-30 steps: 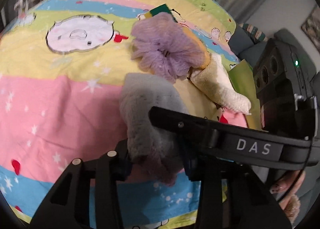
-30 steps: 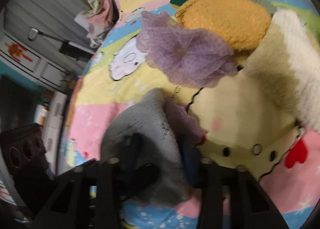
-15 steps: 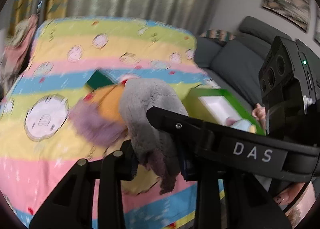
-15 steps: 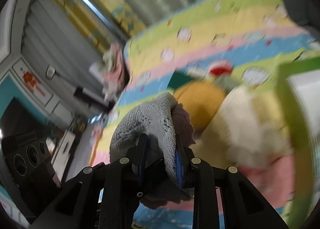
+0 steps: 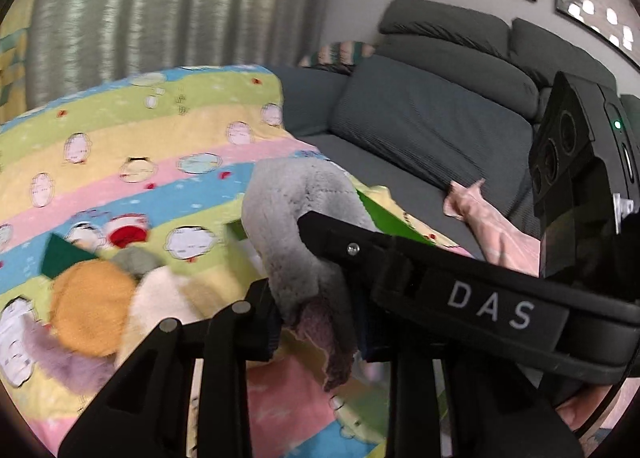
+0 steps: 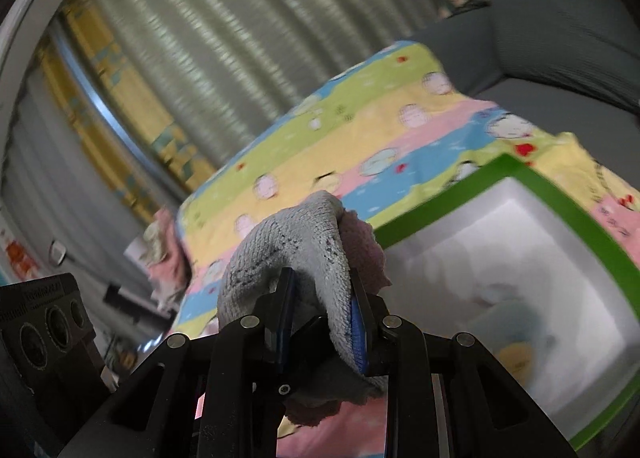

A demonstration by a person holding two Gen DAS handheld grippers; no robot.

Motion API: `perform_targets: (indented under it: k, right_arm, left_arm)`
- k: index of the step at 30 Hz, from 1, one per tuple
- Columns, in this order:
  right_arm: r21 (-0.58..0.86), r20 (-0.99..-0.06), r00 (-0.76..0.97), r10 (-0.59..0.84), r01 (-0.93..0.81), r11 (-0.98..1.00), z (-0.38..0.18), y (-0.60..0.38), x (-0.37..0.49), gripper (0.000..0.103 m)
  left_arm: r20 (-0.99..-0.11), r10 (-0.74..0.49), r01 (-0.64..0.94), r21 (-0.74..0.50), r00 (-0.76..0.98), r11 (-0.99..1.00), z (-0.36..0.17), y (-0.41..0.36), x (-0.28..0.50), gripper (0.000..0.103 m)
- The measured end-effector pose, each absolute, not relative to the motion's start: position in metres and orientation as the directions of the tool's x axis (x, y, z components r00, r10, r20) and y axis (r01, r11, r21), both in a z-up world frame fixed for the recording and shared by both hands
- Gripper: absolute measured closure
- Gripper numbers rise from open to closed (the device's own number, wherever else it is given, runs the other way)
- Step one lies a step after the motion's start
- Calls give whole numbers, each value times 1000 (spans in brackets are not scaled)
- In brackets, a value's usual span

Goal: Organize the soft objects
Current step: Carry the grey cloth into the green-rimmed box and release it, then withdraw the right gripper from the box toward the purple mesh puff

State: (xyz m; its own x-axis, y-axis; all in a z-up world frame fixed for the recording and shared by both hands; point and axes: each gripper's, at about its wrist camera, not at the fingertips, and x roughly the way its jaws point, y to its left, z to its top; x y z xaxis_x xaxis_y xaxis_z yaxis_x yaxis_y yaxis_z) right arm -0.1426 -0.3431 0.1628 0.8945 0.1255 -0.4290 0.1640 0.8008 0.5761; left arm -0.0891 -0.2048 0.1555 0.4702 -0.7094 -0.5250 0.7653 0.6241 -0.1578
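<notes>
Both grippers are shut on the same grey and mauve cloth. In the left wrist view my left gripper (image 5: 316, 322) pinches the grey cloth (image 5: 296, 218), which arches up above the striped cartoon blanket (image 5: 132, 146). In the right wrist view my right gripper (image 6: 322, 326) pinches the grey cloth (image 6: 296, 242) just left of a green-rimmed white box (image 6: 532, 182) that holds a pale blue and yellow item (image 6: 516, 334). An orange pad (image 5: 90, 306), a cream cloth (image 5: 160, 302) and a purple mesh puff (image 5: 68, 366) lie on the blanket at lower left.
A dark green sponge (image 5: 60, 256) lies beside the orange pad. A grey sofa (image 5: 440, 126) stands behind the blanket, with a pink cloth (image 5: 492, 222) on its seat. Curtains (image 6: 200, 58) hang at the back. A pink heap (image 6: 164, 258) lies at the blanket's far corner.
Both grippers have lifted the grey cloth off the blanket and carried it right, away from the pile, toward the green-rimmed box, which now fills the right wrist view's right side.
</notes>
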Motion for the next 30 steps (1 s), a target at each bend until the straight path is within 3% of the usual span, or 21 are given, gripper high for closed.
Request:
perform_targets:
  k: [16,21,24,26,30]
  right_arm:
    - [554,-569,820,-67,442,705,120,-407,-141,75]
    - [554,-593,797,-112,506,661,112,-419,-146,75]
    - [537,-629,766,-134,553,637,104,-427,-147,75]
    - [538,-636,760,-134,562,628,102,-430,-148,75]
    - [518,-625,759,-183,578,630,109,-431,-155,74]
  left_arm:
    - [-618,-730,808,-247,293,534,111,-278,-61,78]
    - [-626,-735,754,-345,260,560,104,-279,-44,73]
    - [-643,-712,727,-341,282,596,103,-279,-41,64]
    - [-648,-699,722,-323,303,612,104,-277,-44,47]
    - [-643,-703,715,-334,303,614,109,-268,-47,29]
